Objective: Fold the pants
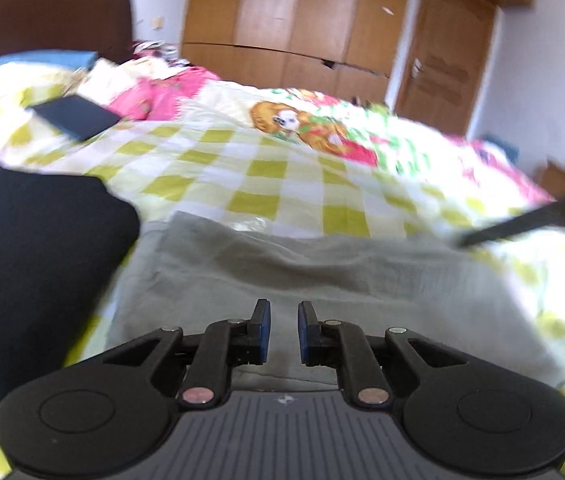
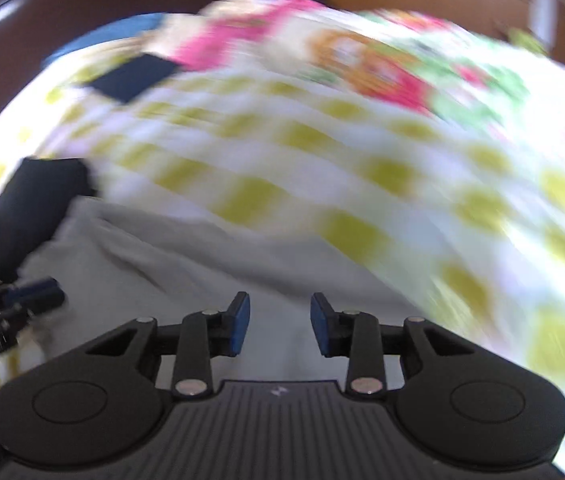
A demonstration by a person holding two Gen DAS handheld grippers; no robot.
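Observation:
Light grey pants [image 1: 322, 272] lie spread on the checked bedspread [image 1: 262, 168], wrinkled along their far edge. My left gripper [image 1: 283, 330] hovers over the near part of the pants. Its blue pads stand a narrow gap apart with nothing between them. My right gripper [image 2: 279, 324] is over the same grey pants [image 2: 202, 264], farther right, open with a wider gap and nothing in it. The right wrist view is heavily blurred. The left gripper's fingertips [image 2: 38, 296] show at that view's left edge.
A black folded garment [image 1: 34, 260] lies left of the pants. A dark flat folded piece [image 1: 76, 116] and pink cloth [image 1: 154, 92] sit farther back. A wooden wardrobe [image 1: 282, 20], a door [image 1: 442, 60] and the headboard [image 1: 42, 12] stand behind the bed.

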